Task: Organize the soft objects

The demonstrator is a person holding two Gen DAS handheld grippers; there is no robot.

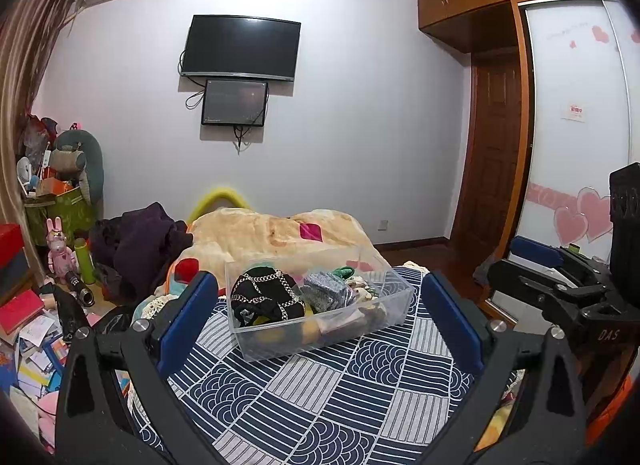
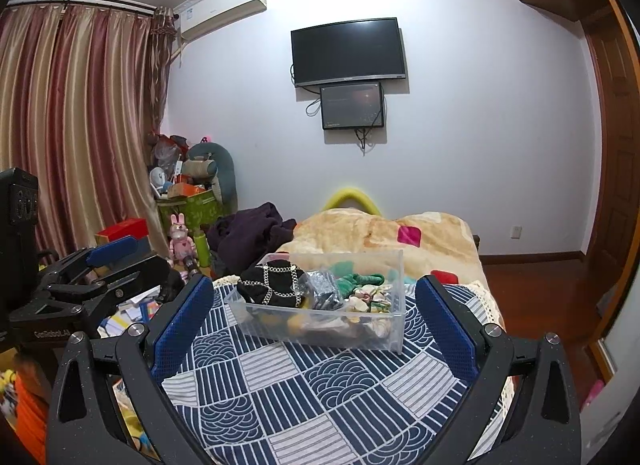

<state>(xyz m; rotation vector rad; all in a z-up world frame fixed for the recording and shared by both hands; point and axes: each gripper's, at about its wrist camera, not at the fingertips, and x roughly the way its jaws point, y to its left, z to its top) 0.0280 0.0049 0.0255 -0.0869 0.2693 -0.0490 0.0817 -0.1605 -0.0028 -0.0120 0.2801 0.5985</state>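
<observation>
- Even indoor light fills both views; the pale wall [image 1: 340,105] looks bright with a cool, bluish cast.
- Faint glare streaks the top edge of the television [image 2: 348,51].
- Soft shadows sit under the clear bin [image 1: 320,301].
- Fisheye bending curves the wardrobe [image 1: 576,113] and curtains [image 2: 72,125]; the corners go black.
- Focus is sharp in the centre and softer at the rims.

Clear bin [image 1: 320,339] of jumbled soft items [image 1: 266,295] sits on patterned bedspread [image 1: 320,397].
</observation>
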